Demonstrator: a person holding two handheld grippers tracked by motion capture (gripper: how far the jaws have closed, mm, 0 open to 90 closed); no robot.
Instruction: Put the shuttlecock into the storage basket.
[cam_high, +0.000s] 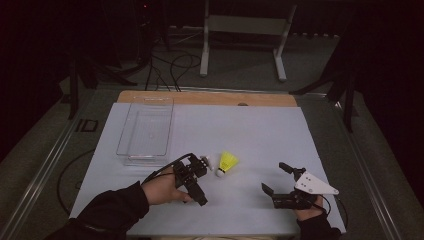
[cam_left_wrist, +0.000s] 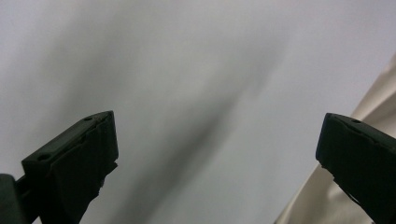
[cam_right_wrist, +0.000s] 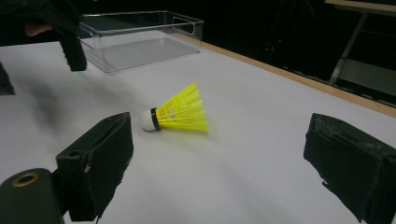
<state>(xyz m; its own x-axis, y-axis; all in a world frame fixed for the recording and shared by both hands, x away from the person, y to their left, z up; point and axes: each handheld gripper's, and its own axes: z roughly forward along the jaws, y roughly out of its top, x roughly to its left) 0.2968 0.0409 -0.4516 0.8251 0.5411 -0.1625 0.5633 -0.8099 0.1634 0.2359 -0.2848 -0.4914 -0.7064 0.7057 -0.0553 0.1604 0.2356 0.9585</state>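
A yellow shuttlecock (cam_high: 227, 162) with a white cork lies on its side on the white table sheet (cam_high: 240, 130). In the right gripper view the shuttlecock (cam_right_wrist: 180, 112) rests a little ahead of the jaws, cork toward the left. My left gripper (cam_high: 196, 181) is just left of it, tilted down at the sheet, and my left gripper (cam_left_wrist: 217, 135) is open with nothing but bare sheet between its jaws. My right gripper (cam_high: 276, 178) sits at the front right, and my right gripper (cam_right_wrist: 219, 140) is open and empty, facing the shuttlecock.
An empty clear plastic bin (cam_high: 145, 130) stands at the back left of the sheet; the same bin (cam_right_wrist: 140, 39) lies beyond the shuttlecock. A wooden table edge (cam_high: 210, 97) runs along the far side. A metal stand (cam_high: 245, 35) and cables are on the floor behind.
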